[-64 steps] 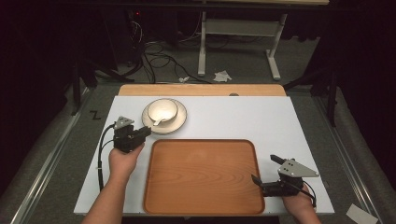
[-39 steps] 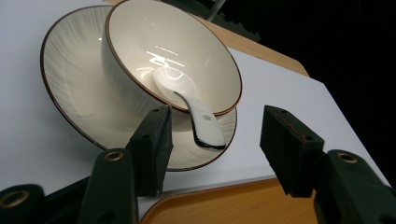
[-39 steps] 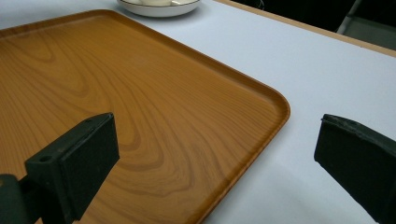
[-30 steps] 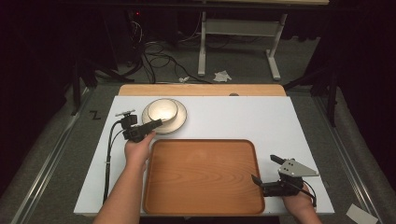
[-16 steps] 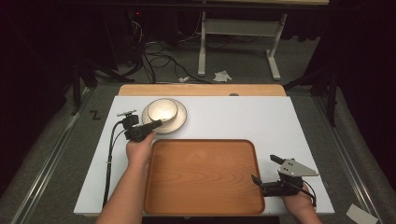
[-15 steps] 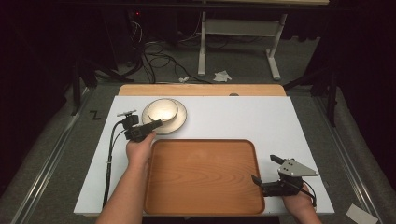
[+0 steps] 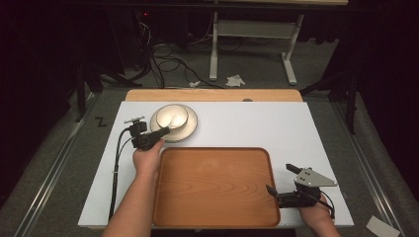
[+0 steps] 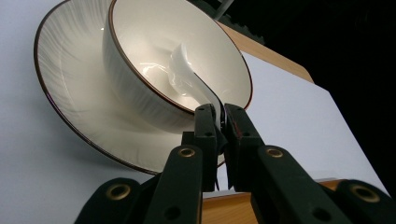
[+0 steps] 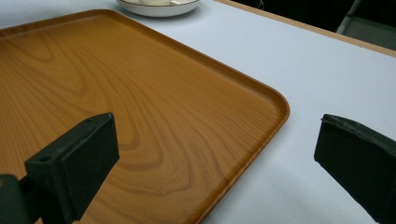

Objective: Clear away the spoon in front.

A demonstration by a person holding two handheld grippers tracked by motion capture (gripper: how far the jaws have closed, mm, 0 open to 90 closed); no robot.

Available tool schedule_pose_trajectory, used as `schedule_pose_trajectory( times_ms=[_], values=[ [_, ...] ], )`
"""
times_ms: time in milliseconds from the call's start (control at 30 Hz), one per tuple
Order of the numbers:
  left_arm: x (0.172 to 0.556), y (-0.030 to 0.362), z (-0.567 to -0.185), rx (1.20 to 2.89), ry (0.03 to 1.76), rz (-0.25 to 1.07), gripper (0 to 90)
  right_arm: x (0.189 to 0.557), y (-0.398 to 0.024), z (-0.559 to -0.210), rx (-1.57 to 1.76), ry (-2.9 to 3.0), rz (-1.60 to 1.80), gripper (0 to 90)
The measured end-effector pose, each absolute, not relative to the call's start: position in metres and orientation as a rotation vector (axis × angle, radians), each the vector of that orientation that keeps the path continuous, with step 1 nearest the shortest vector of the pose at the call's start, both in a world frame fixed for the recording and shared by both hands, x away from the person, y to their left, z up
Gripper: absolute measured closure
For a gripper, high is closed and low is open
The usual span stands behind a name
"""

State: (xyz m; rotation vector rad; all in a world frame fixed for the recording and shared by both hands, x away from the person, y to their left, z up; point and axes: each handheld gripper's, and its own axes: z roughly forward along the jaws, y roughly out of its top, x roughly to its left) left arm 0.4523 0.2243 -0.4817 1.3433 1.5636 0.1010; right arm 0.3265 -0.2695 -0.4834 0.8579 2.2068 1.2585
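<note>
Your left tongs [image 8: 220, 122] have just closed on the spoon [image 8: 189, 77] handle, which slants up out of the bowl [image 8: 140, 84] toward you; right tongs [image 9: 215, 158] gape wide.

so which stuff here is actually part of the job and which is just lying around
In the job:
- spoon, handle pinched in the left gripper, whose jaws have just been closing
- bowl
- plate

Lying about:
- wooden tray
- right gripper, open over the tray's corner

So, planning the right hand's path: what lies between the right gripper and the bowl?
In the high view, the empty wooden tray fills the stretch from the right gripper toward the bowl, then bare white table.
</note>
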Motion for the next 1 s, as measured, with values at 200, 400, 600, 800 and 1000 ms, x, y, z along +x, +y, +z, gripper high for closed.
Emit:
schedule_pose_trajectory(
  times_ms=[200, 400, 600, 800, 1000],
  values=[
    [0.452, 0.225, -0.482, 1.347, 1.56, 0.103, 85.3, 0.326, -0.27, -0.483, 0.86, 2.206, 1.261, 0.9],
    [0.451, 0.223, -0.481, 1.338, 1.557, 0.122, 85.5, 0.327, -0.269, -0.483, 0.854, 2.201, 1.269, 0.9],
    [0.45, 0.222, -0.48, 1.369, 1.54, 0.172, 85.5, 0.327, -0.269, -0.483, 0.854, 2.201, 1.269, 0.9],
    [0.446, 0.219, -0.474, 1.395, 1.504, 0.23, 85.5, 0.327, -0.269, -0.483, 0.852, 2.202, 1.269, 1.0],
    [0.441, 0.218, -0.464, 1.413, 1.444, 0.29, 85.4, 0.327, -0.269, -0.483, 0.852, 2.202, 1.267, 0.8]
  ],
)
